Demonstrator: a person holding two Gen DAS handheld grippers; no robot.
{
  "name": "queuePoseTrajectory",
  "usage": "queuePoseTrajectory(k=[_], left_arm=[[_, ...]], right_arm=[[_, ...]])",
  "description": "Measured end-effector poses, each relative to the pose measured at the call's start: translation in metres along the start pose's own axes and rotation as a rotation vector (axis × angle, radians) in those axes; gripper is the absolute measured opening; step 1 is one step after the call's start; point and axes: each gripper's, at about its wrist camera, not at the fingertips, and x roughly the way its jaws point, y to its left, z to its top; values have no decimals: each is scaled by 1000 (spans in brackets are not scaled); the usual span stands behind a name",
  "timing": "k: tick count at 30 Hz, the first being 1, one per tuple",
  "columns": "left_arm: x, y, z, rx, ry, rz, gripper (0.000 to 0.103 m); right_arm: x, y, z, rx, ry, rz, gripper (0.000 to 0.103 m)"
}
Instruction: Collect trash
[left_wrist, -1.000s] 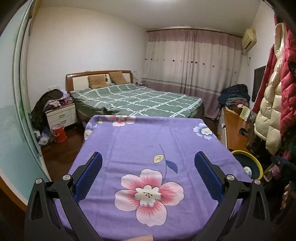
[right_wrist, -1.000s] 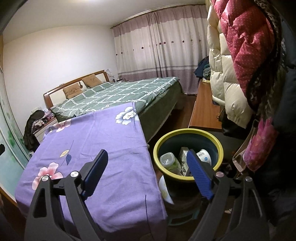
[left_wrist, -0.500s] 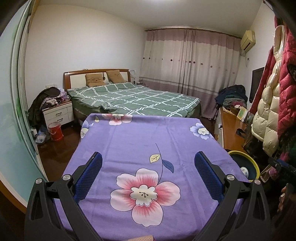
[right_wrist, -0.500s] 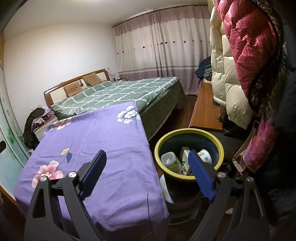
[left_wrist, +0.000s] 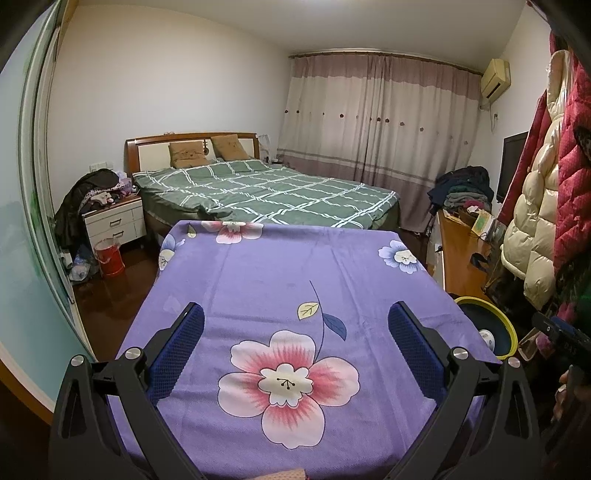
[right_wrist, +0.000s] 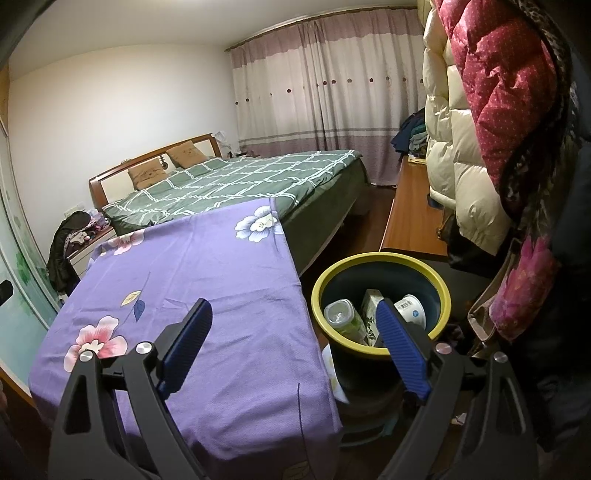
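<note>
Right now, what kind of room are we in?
Most likely a bedroom in someone's home: there's a big bed with pillows, a white nightstand beside it, and puffy winter coats hanging by the wall.

A purple cloth (left_wrist: 280, 288) printed with pink-and-white flowers fills the lower centre of the left wrist view, and behind it lies a green bedspread (left_wrist: 266, 195) crossed by white checks. At lower right of the right wrist view stands a dark blue bin (right_wrist: 380, 354) with a yellow rim (a white cup (right_wrist: 410, 314) shows inside), below a cream jacket (right_wrist: 461, 177) and a red dotted one (right_wrist: 506, 92).
</note>
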Motion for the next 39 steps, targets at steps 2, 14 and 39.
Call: queuePoseTrajectory(k=[2, 14, 39], left_arm=[[0, 0, 0, -1, 0, -1, 98], [1, -1, -1, -3, 7, -2, 98], [11, 0, -12, 2, 26, -7, 98]], right_arm=[[0, 0, 0, 1, -1, 2, 86], [1, 0, 0, 1, 1, 0, 86], [2, 4, -6, 3, 8, 4, 86]])
